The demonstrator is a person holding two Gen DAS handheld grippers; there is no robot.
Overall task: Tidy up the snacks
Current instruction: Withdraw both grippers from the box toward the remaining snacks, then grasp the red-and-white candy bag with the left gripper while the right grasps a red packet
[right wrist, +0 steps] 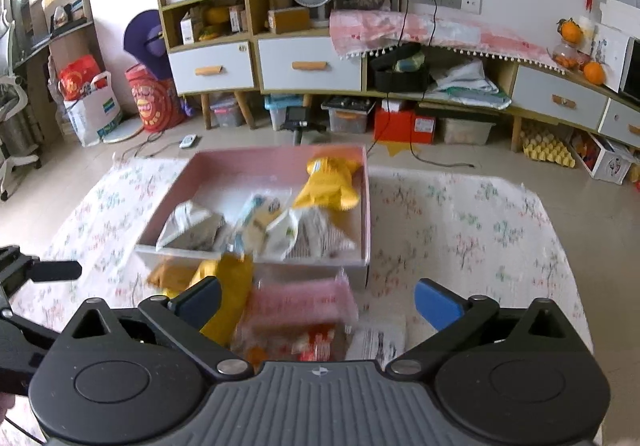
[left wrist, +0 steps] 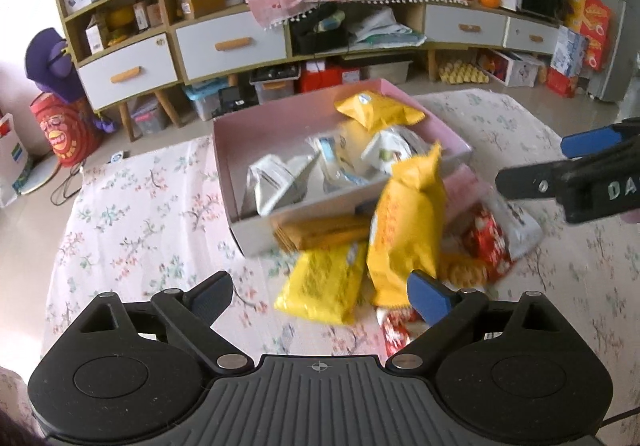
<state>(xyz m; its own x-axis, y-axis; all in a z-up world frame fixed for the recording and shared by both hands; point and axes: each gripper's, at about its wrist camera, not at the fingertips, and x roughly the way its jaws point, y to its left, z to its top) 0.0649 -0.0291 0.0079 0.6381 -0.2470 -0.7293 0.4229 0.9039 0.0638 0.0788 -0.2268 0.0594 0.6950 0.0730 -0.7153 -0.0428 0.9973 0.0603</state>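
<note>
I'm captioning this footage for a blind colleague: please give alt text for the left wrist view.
The open left gripper hovers over loose snack packs, mostly yellow packs, piled on a floral cloth against the near wall of a pink box already holding several snacks. The right gripper reaches in from the right edge, jaws apart; shelves and drawers line the back wall.

The box sits on the surface; several snack packets lie inside it; more packets lie heaped just before its near wall.
</note>
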